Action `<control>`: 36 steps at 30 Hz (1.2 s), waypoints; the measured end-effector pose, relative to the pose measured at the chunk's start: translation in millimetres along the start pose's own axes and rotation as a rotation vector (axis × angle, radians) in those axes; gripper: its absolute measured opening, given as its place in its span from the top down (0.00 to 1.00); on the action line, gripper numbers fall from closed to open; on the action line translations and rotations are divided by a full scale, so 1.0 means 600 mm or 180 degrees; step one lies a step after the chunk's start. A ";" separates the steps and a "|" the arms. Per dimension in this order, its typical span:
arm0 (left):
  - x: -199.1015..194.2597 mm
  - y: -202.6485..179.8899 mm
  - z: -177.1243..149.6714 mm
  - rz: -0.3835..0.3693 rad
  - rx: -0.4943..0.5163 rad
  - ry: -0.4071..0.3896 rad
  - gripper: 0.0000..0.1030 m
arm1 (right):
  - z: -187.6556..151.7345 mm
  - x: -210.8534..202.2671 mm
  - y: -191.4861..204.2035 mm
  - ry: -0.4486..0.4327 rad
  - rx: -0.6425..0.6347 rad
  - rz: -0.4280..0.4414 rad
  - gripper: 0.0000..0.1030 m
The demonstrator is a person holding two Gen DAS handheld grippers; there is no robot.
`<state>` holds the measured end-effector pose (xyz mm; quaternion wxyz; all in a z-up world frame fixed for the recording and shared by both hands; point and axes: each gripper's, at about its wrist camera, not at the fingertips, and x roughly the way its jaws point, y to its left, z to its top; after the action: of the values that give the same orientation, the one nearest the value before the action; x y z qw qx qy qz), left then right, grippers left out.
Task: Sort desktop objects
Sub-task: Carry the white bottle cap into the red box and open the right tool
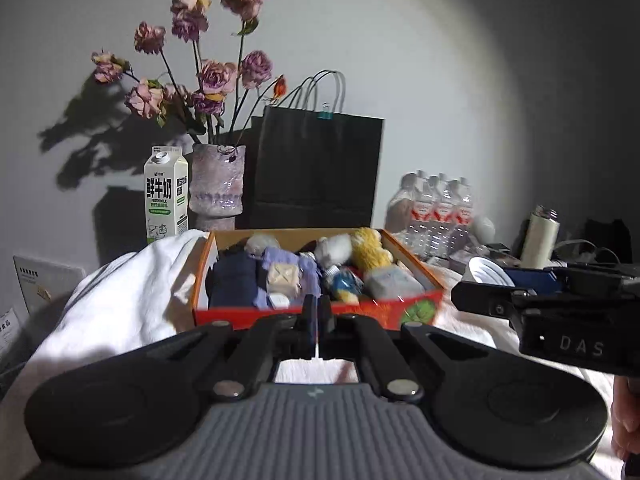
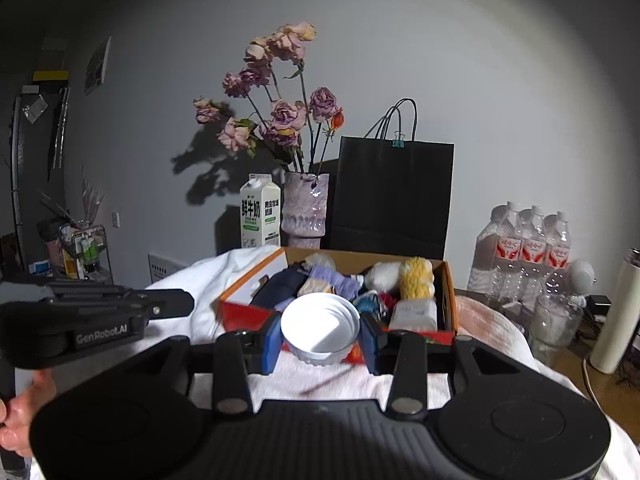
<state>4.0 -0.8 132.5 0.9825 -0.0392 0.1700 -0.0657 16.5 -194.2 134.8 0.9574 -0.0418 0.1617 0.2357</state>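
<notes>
**White lid pinched in the right gripper, in front of the sorting box**

The right gripper [image 2: 320,340] points level toward the wall, its blue pads [image 2: 273,340] clamped on either side of a white ribbed lid [image 2: 319,326] — open side up, held just in front of the near wall of the orange cardboard box [image 2: 248,314]. The left gripper [image 1: 318,320] sits level beside it, fingers pressed together with only a thin slit between them and nothing in it, its tips just short of the box's red front wall. From the left wrist view the right gripper comes in from the right edge, the lid showing at its tip.

Both tools hover over a pale pink cloth [image 2: 492,320] that covers the surface. A white cloth [image 1: 132,300] is heaped against the box's left side.

Inside the box lie a dark navy fabric bundle [image 1: 232,284], a lilac knit piece [image 1: 288,264], a yellow plush toy [image 1: 370,250] and other small things, packed close.

Behind the box stand a milk carton [image 1: 166,196], a purple glass vase [image 1: 216,184] of dried roses [image 1: 216,76] and a black paper bag [image 1: 320,168] — all near the wall. To the right are shrink-wrapped water bottles [image 2: 528,248], a clear glass jar [image 2: 554,324] and a cream flask [image 2: 618,312].
</notes>
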 end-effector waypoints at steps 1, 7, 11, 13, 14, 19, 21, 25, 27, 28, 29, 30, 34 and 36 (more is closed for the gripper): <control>0.022 0.007 0.015 -0.0026 -0.0034 0.0055 0.98 | 0.012 0.020 -0.006 0.0035 0.0005 0.0026 0.62; 0.165 0.034 0.084 -0.0089 -0.0170 0.0589 0.98 | 0.085 0.158 -0.041 0.0354 0.0070 0.0055 0.62; 0.254 0.046 0.112 0.0062 -0.0158 0.0876 0.98 | 0.116 0.255 -0.052 0.0675 -0.0006 -0.0014 0.62; 0.298 0.054 0.117 0.0109 -0.0153 0.1069 0.98 | 0.123 0.308 -0.060 0.0933 0.0090 0.0023 0.62; 0.320 0.057 0.118 0.0133 -0.0156 0.1214 0.98 | 0.122 0.337 -0.067 0.1094 0.0157 0.0051 0.62; 0.403 0.082 0.096 0.0244 -0.0174 0.1906 0.98 | 0.093 0.449 -0.090 0.1890 0.0472 -0.0024 0.62; 0.423 0.093 0.083 0.0277 -0.0252 0.2099 0.98 | 0.078 0.476 -0.095 0.2125 0.0539 -0.0125 0.62; 0.447 0.104 0.058 0.0258 -0.0336 0.2323 0.98 | 0.043 0.498 -0.100 0.2406 0.0644 -0.0236 0.62; 0.456 0.103 0.045 0.0214 -0.0365 0.2439 0.98 | 0.036 0.504 -0.094 0.2458 0.0618 -0.0272 0.62; 0.462 0.104 0.037 0.0210 -0.0394 0.2498 0.97 | 0.034 0.505 -0.091 0.2472 0.0585 -0.0299 0.62; 0.468 0.105 0.032 0.0233 -0.0406 0.2526 0.97 | 0.033 0.506 -0.087 0.2492 0.0538 -0.0316 0.62; 0.471 0.106 0.029 0.0244 -0.0402 0.2523 0.96 | 0.031 0.506 -0.082 0.2503 0.0487 -0.0329 0.62; 0.458 0.109 0.034 0.0225 -0.0417 0.2442 0.87 | 0.026 0.497 -0.072 0.2433 0.0264 -0.0304 0.59; 0.448 0.109 0.042 0.0134 -0.0421 0.2426 0.73 | 0.026 0.491 -0.074 0.2402 0.0214 -0.0288 0.54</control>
<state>270.8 27.0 61.4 0.8453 -0.0719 0.5275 -0.0442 288.1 -102.1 52.5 0.8407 -0.1013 0.5086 0.1558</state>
